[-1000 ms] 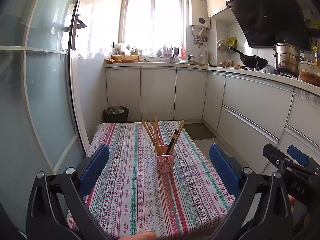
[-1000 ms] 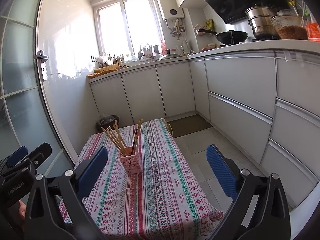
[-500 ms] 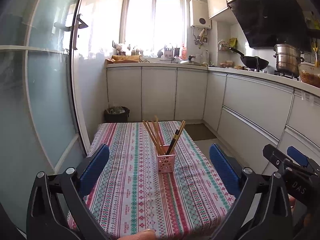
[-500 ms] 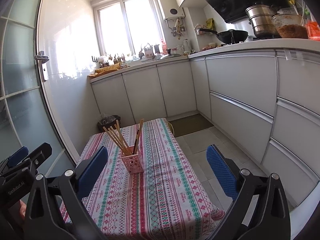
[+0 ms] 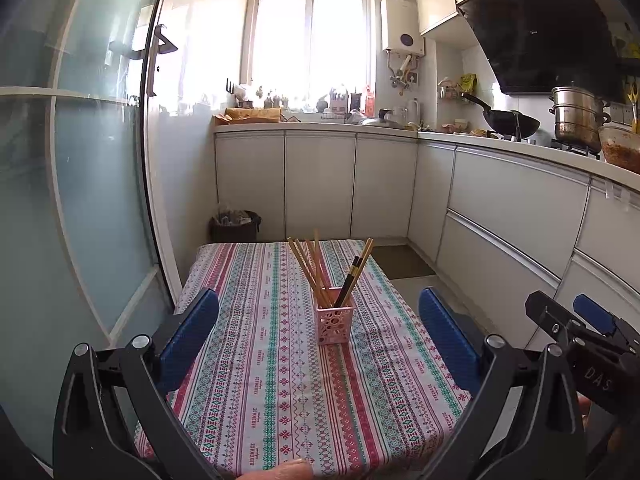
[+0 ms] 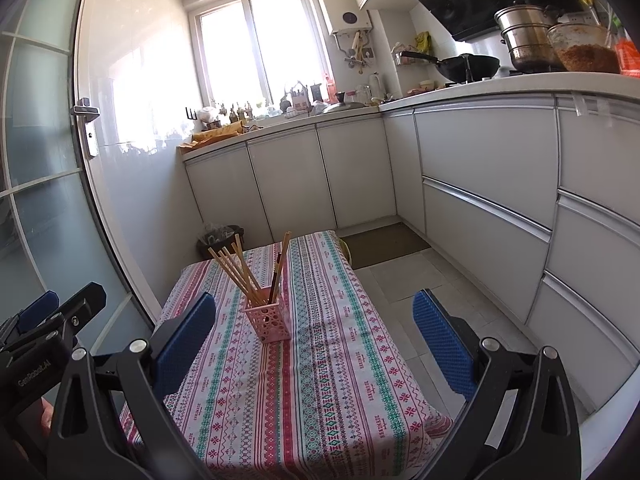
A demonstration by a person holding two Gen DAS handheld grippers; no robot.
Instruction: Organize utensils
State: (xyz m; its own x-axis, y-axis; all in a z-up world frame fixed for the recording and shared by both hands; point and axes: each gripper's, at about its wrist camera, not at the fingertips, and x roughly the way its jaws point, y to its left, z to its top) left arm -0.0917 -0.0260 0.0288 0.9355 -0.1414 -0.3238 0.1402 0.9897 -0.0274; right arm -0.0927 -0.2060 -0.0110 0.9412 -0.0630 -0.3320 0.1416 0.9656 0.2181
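Both grippers are hanging over the near end of the table (image 5: 248,420), jaws spread wide and holding nothing. The left gripper (image 5: 319,336) is pointing almost straight at the pink holder (image 5: 335,321); the right gripper (image 6: 314,340) is sitting a little to its right, with the holder showing nearer its left finger in the right wrist view.

Handling — a judgement from looks only. The chopsticks (image 5: 316,268) are appearing thin, stiff and light. Wood or bamboo should be giving a fair grip against the blue ribbed pads (image 5: 188,336), but the round, narrow shafts may be rolling or scissoring if pinched singly. The best hold is looking like the upper shaft, well above the holder's rim, where the sticks are fanning apart and one can be singled out. The holder itself is looking like thin perforated plastic, so probably light and easy to tip; pulling a stick sideways rather than up along its own lean could be dragging or toppling it.

Appearance: a small square pink basket with cut-out holes, standing upright near the middle of a striped, patterned tablecloth (image 6: 320,380). Several tan chopsticks are leaning left, one or two leaning right, and a dark one (image 5: 347,286) — black with a lighter upper part — is among the right-leaning ones. No loose utensils are visible on the cloth.
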